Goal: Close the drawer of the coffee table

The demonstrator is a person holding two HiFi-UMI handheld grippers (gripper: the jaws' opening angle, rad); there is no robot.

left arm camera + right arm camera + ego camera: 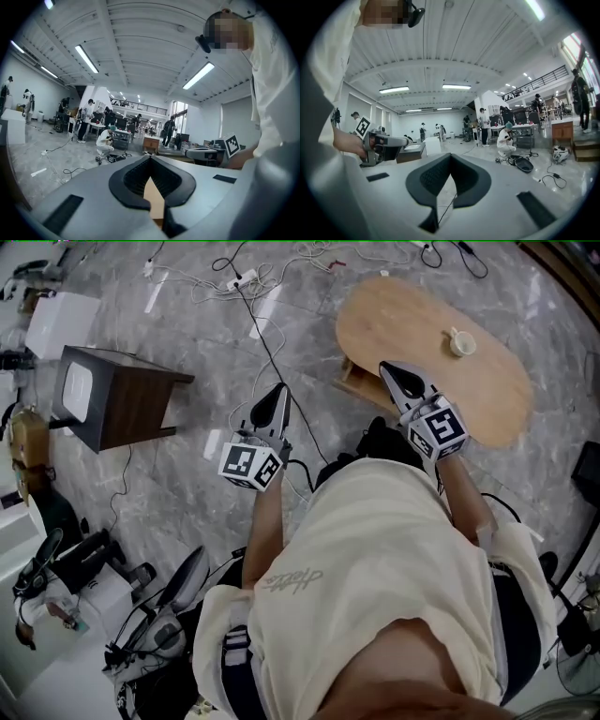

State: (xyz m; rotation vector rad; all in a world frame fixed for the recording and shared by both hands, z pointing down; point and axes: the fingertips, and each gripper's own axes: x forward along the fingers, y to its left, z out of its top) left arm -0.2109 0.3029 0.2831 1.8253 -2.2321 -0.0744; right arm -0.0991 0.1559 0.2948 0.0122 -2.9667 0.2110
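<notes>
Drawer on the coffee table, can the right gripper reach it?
Probably yes. The right gripper hangs close beside the open drawer of the coffee table, and nothing shows between them.

We see a grey marble floor (pixel 202 343) strewn with cables (pixel 265 338), a dark wooden cabinet (pixel 127 401) standing on it, and strip lights (pixel 86 58) under a white ribbed ceiling (pixel 140 37).

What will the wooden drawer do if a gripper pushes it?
The drawer looks like stiff wood, so it probably won't bend. It pokes out from under the coffee table, so a push should likely slide it straight in. The small cup on top might rattle.
</notes>
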